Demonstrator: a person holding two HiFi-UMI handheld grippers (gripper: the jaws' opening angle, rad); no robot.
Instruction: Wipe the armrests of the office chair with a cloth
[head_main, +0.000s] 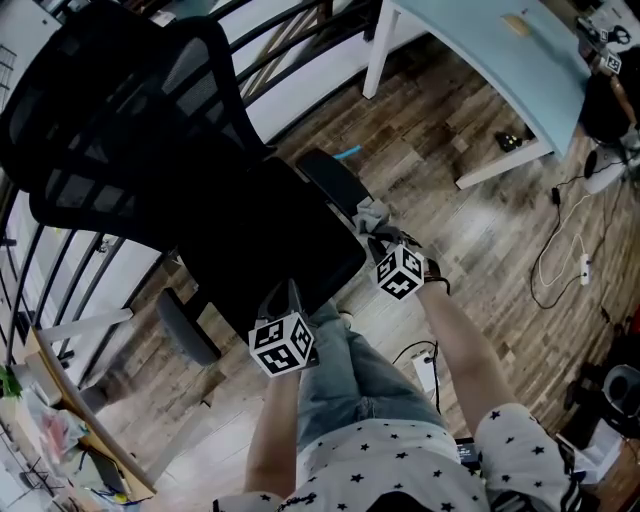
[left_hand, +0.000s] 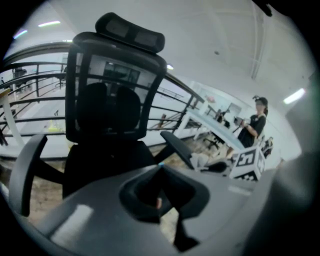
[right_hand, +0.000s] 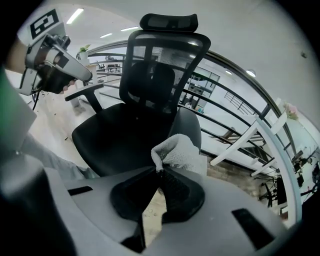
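A black mesh office chair (head_main: 270, 240) stands before me. A grey cloth (head_main: 372, 213) lies on the near end of its right armrest (head_main: 333, 180), and my right gripper (head_main: 380, 238) is shut on that cloth. In the right gripper view the cloth (right_hand: 180, 152) bunches up out of the closed jaw tips (right_hand: 159, 172), with the armrest pad (right_hand: 192, 125) behind it. My left gripper (head_main: 283, 300) hovers over the seat's front edge, jaws together and empty (left_hand: 159, 166), apart from the left armrest (head_main: 186, 326). The left gripper view also catches the cloth (left_hand: 202, 160) and the right gripper's marker cube (left_hand: 247, 162).
A light desk (head_main: 510, 60) stands at the back right, with cables (head_main: 560, 250) trailing over the wood floor. A dark metal railing (head_main: 290, 40) runs behind the chair. A person (left_hand: 254, 127) stands by the desk in the distance. My own legs are close under the seat's front.
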